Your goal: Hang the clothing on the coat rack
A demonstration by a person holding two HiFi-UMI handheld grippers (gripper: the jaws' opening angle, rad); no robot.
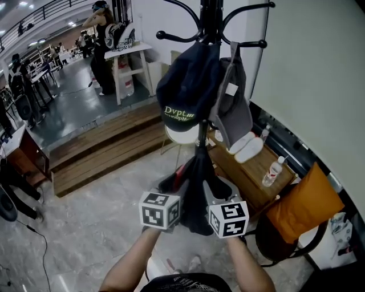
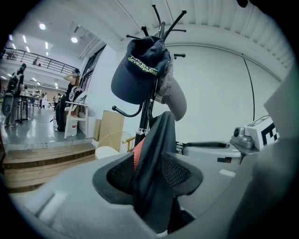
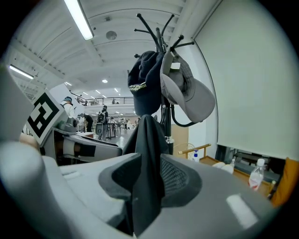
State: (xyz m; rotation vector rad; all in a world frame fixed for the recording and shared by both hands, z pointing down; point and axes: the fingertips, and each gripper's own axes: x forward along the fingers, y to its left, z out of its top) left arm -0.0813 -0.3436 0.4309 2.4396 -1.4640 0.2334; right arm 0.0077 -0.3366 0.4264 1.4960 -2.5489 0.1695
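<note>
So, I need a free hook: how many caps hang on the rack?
2: a navy cap at the rack's left in the head view, a grey cap just right of it. Others behind may be hidden.

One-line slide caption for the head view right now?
Left gripper and right gripper clamp a black garment below a coat rack holding a navy cap and a grey cap.

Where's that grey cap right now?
In the head view, the grey cap hangs on the coat rack's right side, right beside the navy cap and above the low wooden table.
</note>
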